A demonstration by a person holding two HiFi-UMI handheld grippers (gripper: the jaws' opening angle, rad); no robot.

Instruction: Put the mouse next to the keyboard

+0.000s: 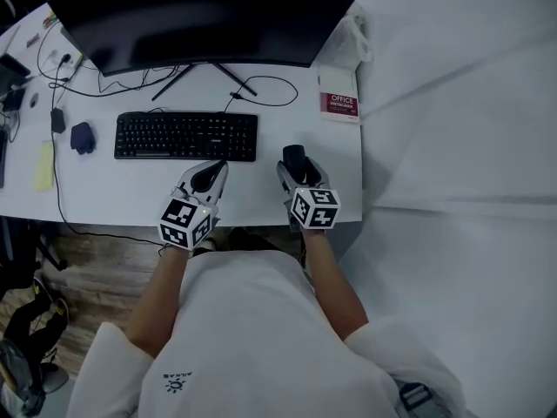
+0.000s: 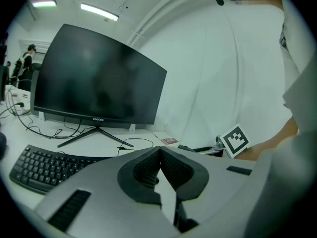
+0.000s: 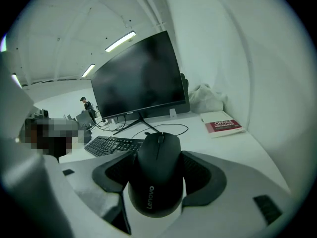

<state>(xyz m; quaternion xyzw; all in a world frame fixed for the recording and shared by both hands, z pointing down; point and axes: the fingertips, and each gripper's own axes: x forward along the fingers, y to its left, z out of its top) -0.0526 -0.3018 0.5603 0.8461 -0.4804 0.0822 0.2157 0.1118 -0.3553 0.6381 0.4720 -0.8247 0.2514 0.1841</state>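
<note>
1. Close by, at the front of the white bench (image 1: 130, 194), the right tool (image 1: 300, 174) gripped the black mouse (image 3: 157, 172) by its two sides, just right of the keyboard (image 1: 186, 136). The mouse was round and smooth, so it could have slipped out if the squeeze got loose too soon. I could not tell if it was touching the bench yet.
2. Near the front edge, the mouse could have ended up too close to the drop. A small push back toward that edge might have sent it off the bench and onto the floor (image 1: 78, 277).
3. Beside it, the left tool (image 1: 209, 178) was closed with nothing in it, just in front of the keyboard. If it went forward, it might have bumped the keys and pushed the keyboard out of place.
4. A bit farther on, the keyboard's right end was near the mouse. Setting the mouse down too far left could have knocked it on that corner.
5. Far back, a thin black cable (image 1: 270, 90) lay loose by the monitor (image 1: 209, 11), and a red book (image 1: 338, 103) sat at the right. A long reach could have snagged the cable or shoved the book.
</note>
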